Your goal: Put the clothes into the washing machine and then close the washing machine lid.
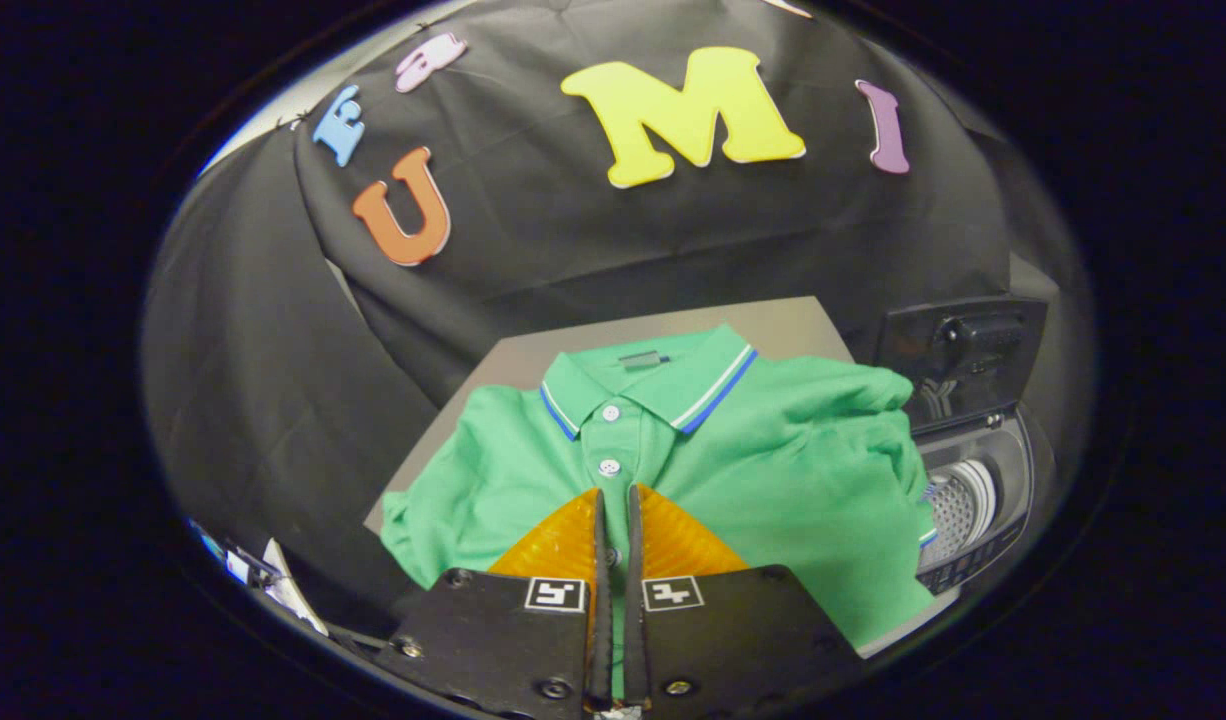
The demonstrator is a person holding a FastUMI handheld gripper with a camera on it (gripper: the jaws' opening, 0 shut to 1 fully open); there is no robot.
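Note:
A green polo shirt point(773, 470) with a blue-and-white striped collar lies spread flat on a grey table point(773, 325), its right sleeve reaching toward the washing machine point(983, 500). The machine stands to the right of the table with its dark lid point(963, 350) raised and the perforated drum point(958, 505) showing. My gripper point(613, 492) hovers over the shirt's button placket, just short of the lower button. Its fingers are drawn together with only a thin slit between them. Flat green cloth shows through the slit, and no fabric is bunched between them.
Black cloth walls close in behind and to the left of the table. Some white and blue clutter point(268, 580) lies low at the left, beside the table. The machine's control panel point(973, 570) runs along its near rim.

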